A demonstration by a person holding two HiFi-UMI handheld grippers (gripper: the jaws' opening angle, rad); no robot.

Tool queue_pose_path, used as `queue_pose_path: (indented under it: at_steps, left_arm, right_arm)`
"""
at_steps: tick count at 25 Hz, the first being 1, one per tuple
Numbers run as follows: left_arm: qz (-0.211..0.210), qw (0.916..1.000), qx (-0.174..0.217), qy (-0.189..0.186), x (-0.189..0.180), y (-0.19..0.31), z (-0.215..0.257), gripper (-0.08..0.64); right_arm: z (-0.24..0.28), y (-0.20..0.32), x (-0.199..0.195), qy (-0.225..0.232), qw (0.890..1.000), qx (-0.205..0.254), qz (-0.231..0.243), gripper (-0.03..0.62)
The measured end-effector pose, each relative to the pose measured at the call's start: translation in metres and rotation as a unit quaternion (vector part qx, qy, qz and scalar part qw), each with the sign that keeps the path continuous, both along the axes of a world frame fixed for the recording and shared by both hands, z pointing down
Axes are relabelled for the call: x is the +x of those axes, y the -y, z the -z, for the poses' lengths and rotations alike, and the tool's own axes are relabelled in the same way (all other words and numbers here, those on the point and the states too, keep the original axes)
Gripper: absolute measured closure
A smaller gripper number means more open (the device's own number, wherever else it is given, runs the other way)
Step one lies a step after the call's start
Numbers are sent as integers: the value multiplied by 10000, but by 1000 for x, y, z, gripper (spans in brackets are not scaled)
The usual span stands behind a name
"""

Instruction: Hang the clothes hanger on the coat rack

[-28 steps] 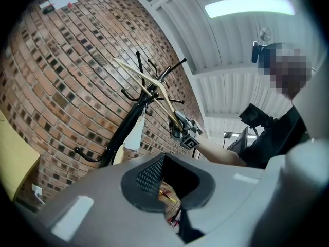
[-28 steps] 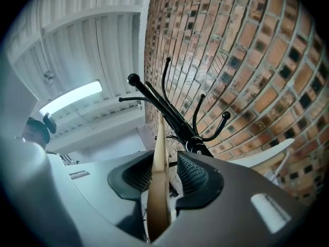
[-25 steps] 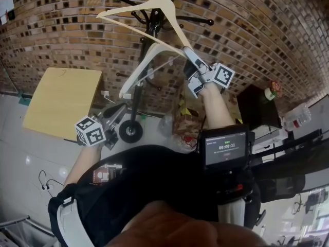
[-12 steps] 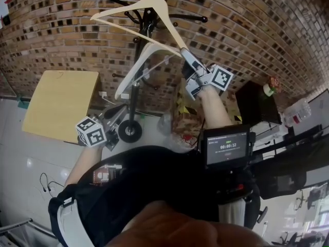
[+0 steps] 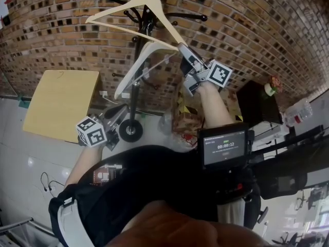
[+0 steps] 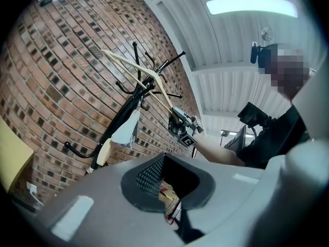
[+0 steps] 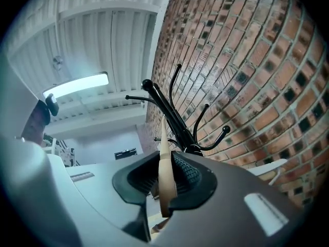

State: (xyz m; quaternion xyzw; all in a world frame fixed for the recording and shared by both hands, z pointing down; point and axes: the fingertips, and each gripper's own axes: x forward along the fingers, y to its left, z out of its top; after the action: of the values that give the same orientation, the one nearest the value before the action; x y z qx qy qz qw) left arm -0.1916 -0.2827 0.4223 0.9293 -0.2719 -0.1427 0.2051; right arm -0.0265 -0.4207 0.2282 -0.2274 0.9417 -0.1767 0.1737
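A light wooden hanger [image 5: 134, 5] hangs by its hook at the top of the black coat rack [image 5: 136, 94]. My right gripper [image 5: 184, 53] is raised at the end of the hanger's right arm. Its jaws are closing, and the arm [image 7: 165, 179] stands edge-on between the pads. The rack's hooks [image 7: 167, 109] rise just beyond. A second, cream hanger [image 5: 139, 66] hangs lower on the rack. My left gripper [image 5: 117, 113] is held low near the rack's base, slightly open with nothing in it. From the left gripper view I see the rack [image 6: 123, 115] and the wooden hanger [image 6: 134, 68].
A brick wall [image 5: 61, 30] stands behind the rack. A pale wooden table [image 5: 61, 99] is at the left, a black cabinet [image 5: 252, 104] at the right. Bags and boxes [image 5: 185, 122] lie on the floor by the round rack base [image 5: 130, 131].
The right gripper has stayed at the hanger's arm end and rolled slightly. The hanger and rack sit a little further left in view. The left gripper has not moved.
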Motion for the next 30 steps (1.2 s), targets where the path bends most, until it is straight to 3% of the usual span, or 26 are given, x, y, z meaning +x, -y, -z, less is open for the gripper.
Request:
queue_pose_path:
  at_steps: [5,14,18,22,30]
  left_arm:
    - [3,10000,9,32,2,1,0,563]
    - [-31,9999,71,139,34,1,2,563]
    - [-86,9996,127,240,64,-4,6,564]
    - [-197,9991,147,354,105,-3,5,563]
    - [-518,9957,224,741,204,5,-19,564]
  right_arm:
    - [-20,5,16,128,9996,-255,-91,409]
    - [-50,-24,71,168,9991,-370,-136,379]
    - [-71,-55,120,-82,9989,-260,-381,397]
    - [-103,-88,175,-625,9944,-169,-830,432]
    - [-208,-145,281,-1758,9640,-449,-1945,531]
